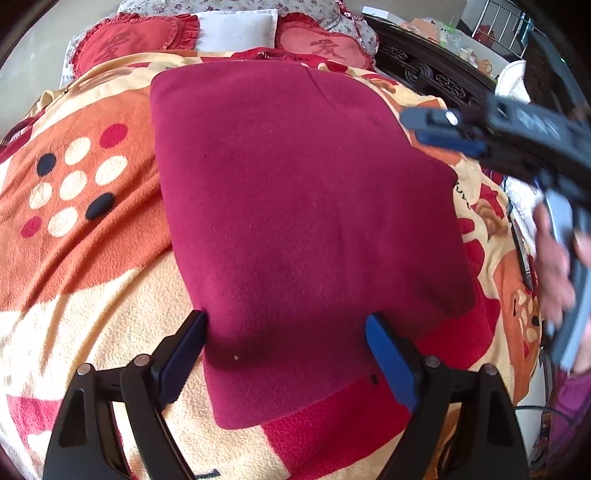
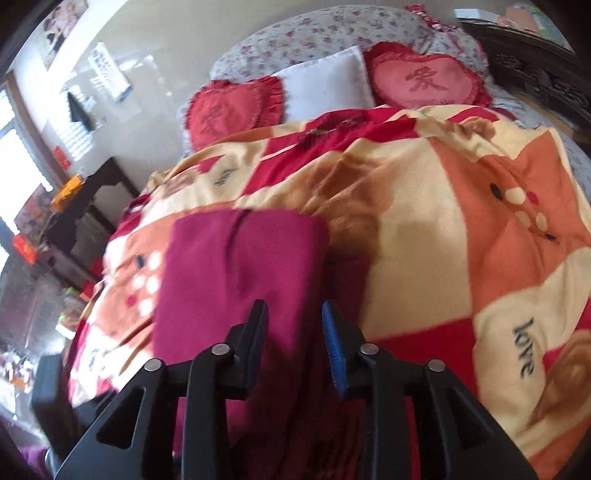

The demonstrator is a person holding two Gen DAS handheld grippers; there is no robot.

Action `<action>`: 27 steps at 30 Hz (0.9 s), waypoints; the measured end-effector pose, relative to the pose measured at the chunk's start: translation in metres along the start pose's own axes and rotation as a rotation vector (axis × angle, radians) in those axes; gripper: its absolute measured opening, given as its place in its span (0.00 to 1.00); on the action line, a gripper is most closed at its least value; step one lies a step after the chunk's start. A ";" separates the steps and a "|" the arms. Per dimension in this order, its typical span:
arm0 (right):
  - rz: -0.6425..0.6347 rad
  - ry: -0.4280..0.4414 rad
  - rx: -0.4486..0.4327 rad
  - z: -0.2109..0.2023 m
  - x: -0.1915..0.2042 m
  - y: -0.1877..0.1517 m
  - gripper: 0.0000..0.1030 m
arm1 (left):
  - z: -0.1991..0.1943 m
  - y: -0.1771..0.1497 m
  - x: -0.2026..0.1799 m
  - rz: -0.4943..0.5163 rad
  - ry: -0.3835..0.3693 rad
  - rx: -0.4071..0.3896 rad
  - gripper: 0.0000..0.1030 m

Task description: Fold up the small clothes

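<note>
Your left gripper (image 1: 286, 321) hovers just above the near edge of a folded maroon garment (image 1: 295, 206), with its jaws spread wide apart and nothing between them. One finger sits over the garment's near left edge, the blue-padded finger over its near right side. You cannot tell whether the fingers touch the cloth.

The maroon garment lies flat as a rough rectangle on a patterned fleece blanket (image 1: 92, 295) of orange, cream and red, roughly in the middle of the bed. Its far edge points toward the pillows.

Your right gripper (image 1: 439, 129) comes in from the right side, above the garment's right edge, and is blurred. Your right hand (image 1: 554, 273) grips its handle near the blanket's right edge. In the right wrist view, the right gripper's jaws stand partly apart with a clear gap, holding nothing, above the garment's near edge.

At the head of the bed, a white pillow (image 1: 236, 29) rests between two red heart-shaped cushions (image 1: 133, 40). A dark carved wooden frame (image 1: 424, 66) runs along the bed's right side.
</note>
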State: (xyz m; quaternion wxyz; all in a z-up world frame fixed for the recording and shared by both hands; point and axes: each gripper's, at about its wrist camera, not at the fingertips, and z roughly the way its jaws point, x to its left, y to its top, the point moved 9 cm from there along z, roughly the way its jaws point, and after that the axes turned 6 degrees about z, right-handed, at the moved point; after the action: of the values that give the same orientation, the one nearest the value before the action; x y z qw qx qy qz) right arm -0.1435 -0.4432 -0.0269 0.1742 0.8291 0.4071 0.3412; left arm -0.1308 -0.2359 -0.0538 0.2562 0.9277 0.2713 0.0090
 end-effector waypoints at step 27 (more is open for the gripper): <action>-0.089 -0.058 -0.061 -0.027 0.032 -0.059 0.15 | -0.035 -0.002 0.010 -0.019 0.106 -0.063 0.88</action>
State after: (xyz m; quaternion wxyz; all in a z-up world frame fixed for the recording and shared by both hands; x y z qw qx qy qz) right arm -0.1811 -0.3819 -0.0280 0.2260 0.8139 0.4280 0.3214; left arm -0.1285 -0.2129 -0.0258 0.2707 0.9148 0.2929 0.0644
